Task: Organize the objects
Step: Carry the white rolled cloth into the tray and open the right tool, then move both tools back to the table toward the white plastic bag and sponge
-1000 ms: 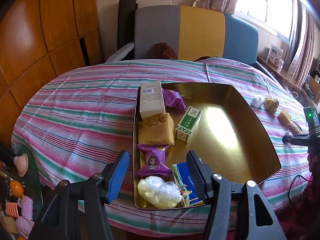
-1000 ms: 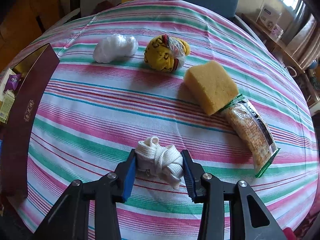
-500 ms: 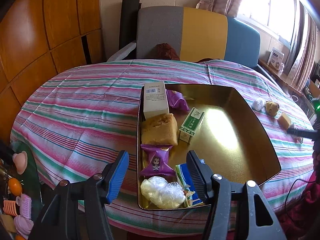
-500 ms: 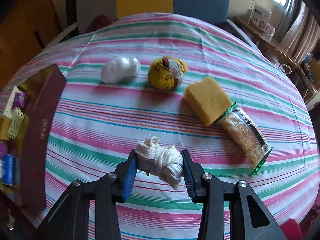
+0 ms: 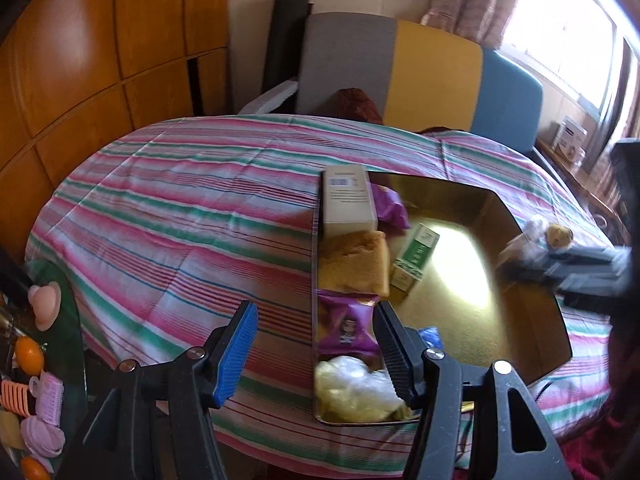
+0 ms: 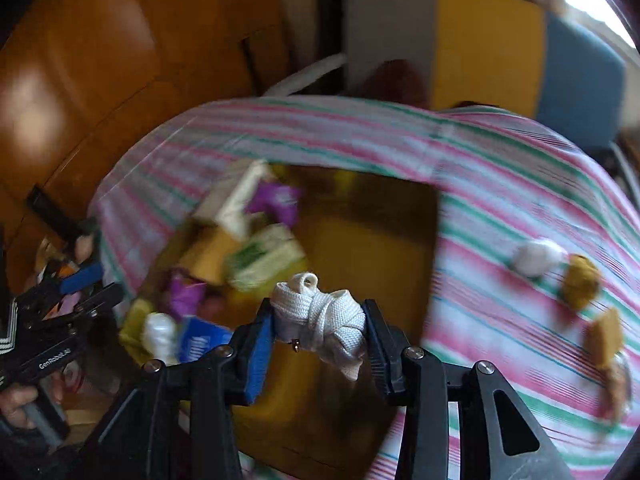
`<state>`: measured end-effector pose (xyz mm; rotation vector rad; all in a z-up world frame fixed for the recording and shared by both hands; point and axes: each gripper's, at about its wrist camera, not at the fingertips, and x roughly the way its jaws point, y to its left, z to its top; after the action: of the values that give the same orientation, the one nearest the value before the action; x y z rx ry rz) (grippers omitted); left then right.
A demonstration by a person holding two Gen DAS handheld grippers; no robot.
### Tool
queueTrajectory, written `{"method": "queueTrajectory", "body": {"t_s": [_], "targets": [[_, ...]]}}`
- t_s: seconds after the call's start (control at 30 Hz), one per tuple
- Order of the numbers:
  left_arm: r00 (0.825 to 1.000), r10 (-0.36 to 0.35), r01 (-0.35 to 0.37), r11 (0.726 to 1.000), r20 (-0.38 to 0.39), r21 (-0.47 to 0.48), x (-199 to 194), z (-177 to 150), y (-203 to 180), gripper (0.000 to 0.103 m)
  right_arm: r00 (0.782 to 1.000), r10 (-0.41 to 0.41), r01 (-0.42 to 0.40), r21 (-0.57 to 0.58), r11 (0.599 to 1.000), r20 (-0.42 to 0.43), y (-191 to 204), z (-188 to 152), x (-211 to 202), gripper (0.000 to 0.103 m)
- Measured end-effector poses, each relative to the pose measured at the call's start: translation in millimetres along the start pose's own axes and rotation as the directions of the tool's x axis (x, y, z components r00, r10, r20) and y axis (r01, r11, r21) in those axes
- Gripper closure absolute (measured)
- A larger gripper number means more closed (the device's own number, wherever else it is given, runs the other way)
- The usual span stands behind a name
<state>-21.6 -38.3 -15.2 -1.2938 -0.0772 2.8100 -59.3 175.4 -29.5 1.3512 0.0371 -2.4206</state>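
**Knotted white webbing held above the gold tray**

The right tongs (image 6: 318, 330) are clenched on a bundle of woven white webbing (image 6: 320, 316), knotted and ribbed, held over the gold tray (image 5: 480, 320). This shiny, straight-walled tray sits on the striped cloth surface (image 5: 180, 220) and contains a white carton (image 5: 348, 204), a porous tan sponge (image 5: 356, 264), purple foil packets (image 5: 346, 328), a green-and-white box (image 5: 414, 258) and crinkled clear plastic (image 5: 352, 386). The left tongs (image 5: 314, 350) gape, released, at its near edge.

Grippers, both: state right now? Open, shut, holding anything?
Left gripper: open, empty, poised at the near end of the gold tray.
Right gripper: shut on the white strap bundle, over the tray.
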Motion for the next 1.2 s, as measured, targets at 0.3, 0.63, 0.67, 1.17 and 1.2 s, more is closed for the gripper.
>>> {"method": "queueTrajectory", "body": {"t_s": [0.3, 0.63, 0.67, 1.17, 1.2], "targets": [[0.999, 0.035, -0.036, 0.998, -0.015, -0.059, 10, 0, 26, 0.043, 0.992, -0.05, 0.035, -0.126, 0.991, -0.12, 76, -6, 95, 0.059], [0.998, 0.062, -0.063, 0.996, -0.021, -0.06, 11, -1, 27, 0.043, 0.992, -0.125, 0.123, -0.149, 0.981, -0.003, 91, -7, 80, 0.053], [0.998, 0.064, -0.065, 0.996, -0.02, -0.059, 11, -1, 26, 0.043, 0.991, -0.137, 0.137, -0.15, 0.979, 0.007, 93, -6, 78, 0.052], [0.997, 0.076, -0.076, 0.997, -0.005, -0.017, 2, 0, 12, 0.043, 0.964, -0.227, 0.249, -0.183, 0.951, 0.136, 90, -3, 36, 0.046], [0.997, 0.075, -0.075, 0.997, -0.004, -0.013, 1, 1, 10, 0.042, 0.963, -0.23, 0.253, -0.181, 0.95, 0.139, 89, -3, 36, 0.046]]}}
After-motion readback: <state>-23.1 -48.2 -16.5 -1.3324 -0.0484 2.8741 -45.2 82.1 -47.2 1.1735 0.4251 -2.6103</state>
